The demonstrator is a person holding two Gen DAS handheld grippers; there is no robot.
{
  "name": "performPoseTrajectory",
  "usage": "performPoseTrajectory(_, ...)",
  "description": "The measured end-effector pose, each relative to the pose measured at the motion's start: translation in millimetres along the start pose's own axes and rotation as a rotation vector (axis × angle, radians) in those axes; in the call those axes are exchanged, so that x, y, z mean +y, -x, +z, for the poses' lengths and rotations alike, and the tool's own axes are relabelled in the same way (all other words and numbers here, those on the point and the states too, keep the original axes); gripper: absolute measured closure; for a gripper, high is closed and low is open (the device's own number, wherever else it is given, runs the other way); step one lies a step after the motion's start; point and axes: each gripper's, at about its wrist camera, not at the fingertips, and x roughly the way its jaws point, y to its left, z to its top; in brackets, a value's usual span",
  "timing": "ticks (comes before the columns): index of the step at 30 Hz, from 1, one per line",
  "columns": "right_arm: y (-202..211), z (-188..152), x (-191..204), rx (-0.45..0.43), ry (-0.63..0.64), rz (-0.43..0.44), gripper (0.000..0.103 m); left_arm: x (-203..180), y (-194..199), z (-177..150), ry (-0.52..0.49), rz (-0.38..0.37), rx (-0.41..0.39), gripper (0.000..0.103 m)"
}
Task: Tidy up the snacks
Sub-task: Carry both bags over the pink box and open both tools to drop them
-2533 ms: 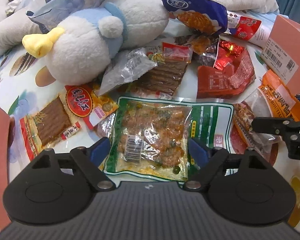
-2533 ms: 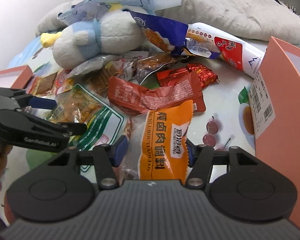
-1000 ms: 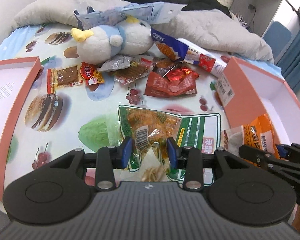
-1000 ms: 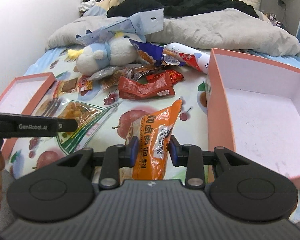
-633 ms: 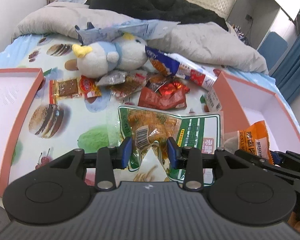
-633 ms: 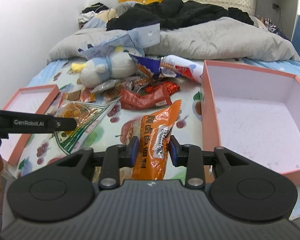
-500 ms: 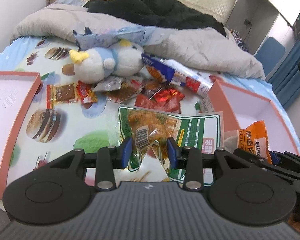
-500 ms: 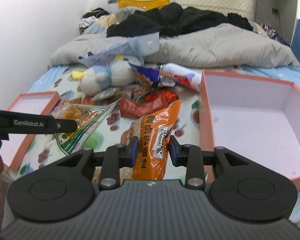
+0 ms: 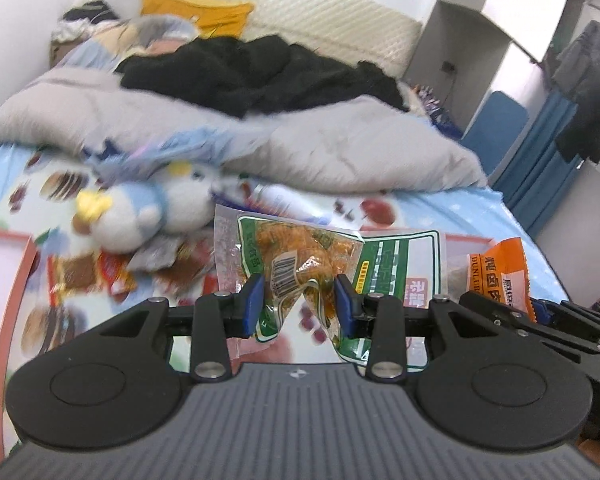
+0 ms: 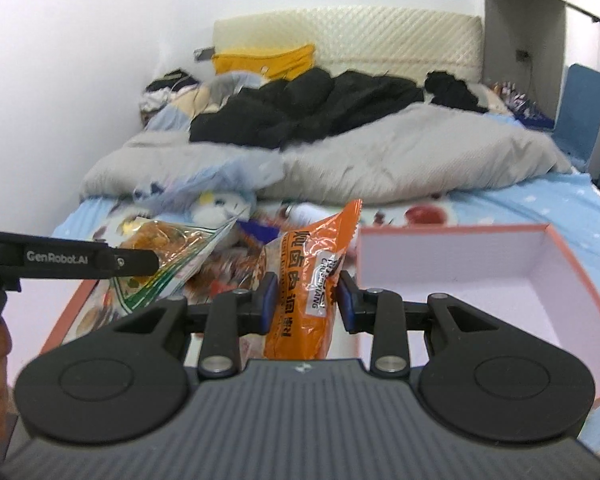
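Left gripper (image 9: 299, 298) clamped on one green-and-clear snack bag (image 9: 320, 256), pinched at its lower middle and lifted clear of the bed. Right gripper (image 10: 307, 295) likewise clamped on one orange snack bag (image 10: 314, 276), upright between the pads. Just right of that: one pink box (image 10: 560, 248). Beyond and left: one plush toy (image 9: 156, 212) among blurred loose packets, uncountable.

We see a bed (image 10: 580, 204) against a white wall (image 10: 80, 40), with a cream padded headboard (image 10: 380, 40), grey duvet (image 10: 420, 152), and blue curtains (image 9: 540, 168).
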Motion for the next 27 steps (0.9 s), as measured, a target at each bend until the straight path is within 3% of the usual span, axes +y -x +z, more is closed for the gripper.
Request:
performPoseTrajectory(13, 16, 33, -58, -0.086, -0.028, -0.126, 0.069, -74, -10, 45, -0.074, -0.106, -0.032, 0.06)
performPoseTrajectory(18, 5, 30, -94, -0.029, -0.08, -0.171, 0.069, -104, -36, 54, -0.086, -0.151, 0.026, 0.06)
performPoseTrajectory(27, -33, 10, -140, 0.11, -0.107, -0.249, 0.069, -144, -105, 56, -0.149, -0.143, 0.161, 0.06)
